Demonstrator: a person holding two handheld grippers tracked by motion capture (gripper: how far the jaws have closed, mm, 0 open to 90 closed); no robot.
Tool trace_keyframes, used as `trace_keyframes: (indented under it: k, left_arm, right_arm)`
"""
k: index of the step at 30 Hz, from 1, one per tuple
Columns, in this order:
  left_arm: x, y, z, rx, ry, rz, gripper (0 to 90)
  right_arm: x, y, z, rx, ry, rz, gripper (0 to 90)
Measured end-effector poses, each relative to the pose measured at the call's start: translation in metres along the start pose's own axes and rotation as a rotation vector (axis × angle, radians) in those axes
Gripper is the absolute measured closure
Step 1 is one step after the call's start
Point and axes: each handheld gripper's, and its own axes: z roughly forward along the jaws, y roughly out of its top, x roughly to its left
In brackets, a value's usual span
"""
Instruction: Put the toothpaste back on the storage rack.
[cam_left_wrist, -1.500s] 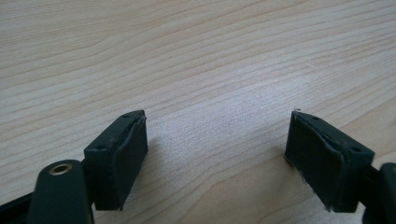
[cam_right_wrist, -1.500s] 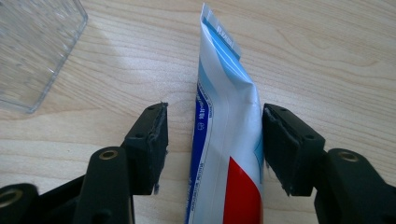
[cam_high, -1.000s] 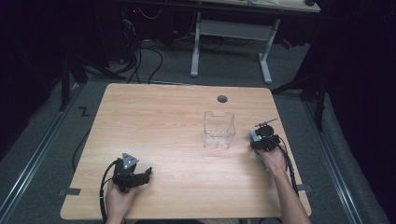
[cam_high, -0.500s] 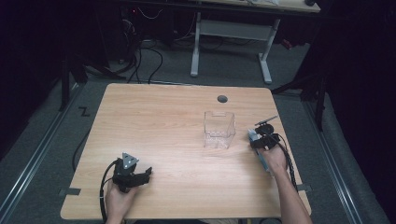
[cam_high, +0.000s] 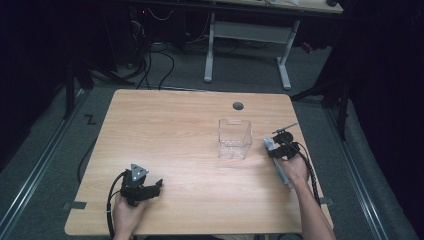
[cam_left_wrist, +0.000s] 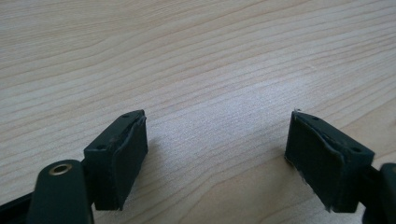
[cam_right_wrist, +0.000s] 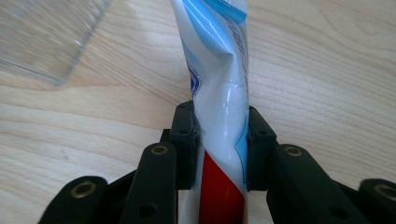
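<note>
Tongs first: the right tongs (cam_right_wrist: 219, 140) are clamped on a soft white plastic tube with blue and red print (cam_right_wrist: 219, 93), jaws pressing its flattened body from both sides, and you can see the tube crease just above the bite. In the high view the right tongs (cam_high: 281, 146) sit near the table's right side with the tube (cam_high: 277, 162) lying long under the hand, one end running back toward the person. My guess is the mid-body grip is there to keep the floppy tube from drooping.

Over to the left tongs (cam_left_wrist: 219, 158): spread wide, nothing between the pads, low over bare wood. From above, the left tongs (cam_high: 142, 187) sit parked near the front-left of the pale wooden table (cam_high: 165, 130), well apart from the action, probably just waiting.

Just beside the right tongs stands a clear, square-sided plastic container (cam_high: 234, 138), open at the top, and its corner (cam_right_wrist: 46, 37) looms at the upper left of the right gripper view. It looks the likely home for the tube.

Room to move: plenty of open wood left and ahead; the right edge is near, so any swing is safer inward
</note>
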Motion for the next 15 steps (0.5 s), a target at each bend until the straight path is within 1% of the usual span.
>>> trace_keyframes:
  k: [2,3,4,5,6,9,11,12,13,15]
  left_arm:
    - [0.0,0.0,0.0,0.0,0.0,0.0,21.1]
    - [0.0,0.0,0.0,0.0,0.0,0.0,21.1]
    - [0.0,0.0,0.0,0.002,0.0,0.001,21.1]
    - [0.0,0.0,0.0,0.002,0.0,0.001,21.1]
    - [0.0,0.0,0.0,0.002,0.0,0.001,21.1]
    - [0.0,0.0,0.0,0.002,0.0,0.001,21.1]
    - [0.0,0.0,0.0,0.002,0.0,0.001,21.2]
    - [0.0,0.0,0.0,0.002,0.0,0.001,21.2]
    - [0.0,0.0,0.0,0.002,0.001,0.001,21.2]
    - [0.0,0.0,0.0,0.004,0.0,0.003,21.2]
  right_arm:
    - [0.0,0.0,-0.001,-0.006,0.009,0.001,70.8]
    - [0.0,0.0,-0.003,-0.018,0.02,0.004,70.8]
    - [0.001,0.0,-0.008,-0.045,0.033,-0.003,70.8]
    - [0.001,0.0,-0.008,-0.045,0.033,-0.003,70.8]
    - [0.001,-0.001,-0.012,-0.065,0.048,-0.011,70.8]
    - [0.001,-0.003,-0.021,-0.102,0.078,-0.015,70.8]
    - [0.002,-0.004,-0.027,-0.138,0.088,-0.029,70.8]
    - [0.002,-0.004,-0.027,-0.138,0.088,-0.029,70.8]
    - [0.002,-0.007,-0.033,-0.166,0.105,-0.031,70.7]
    - [0.003,-0.008,-0.036,-0.18,0.109,-0.038,70.7]
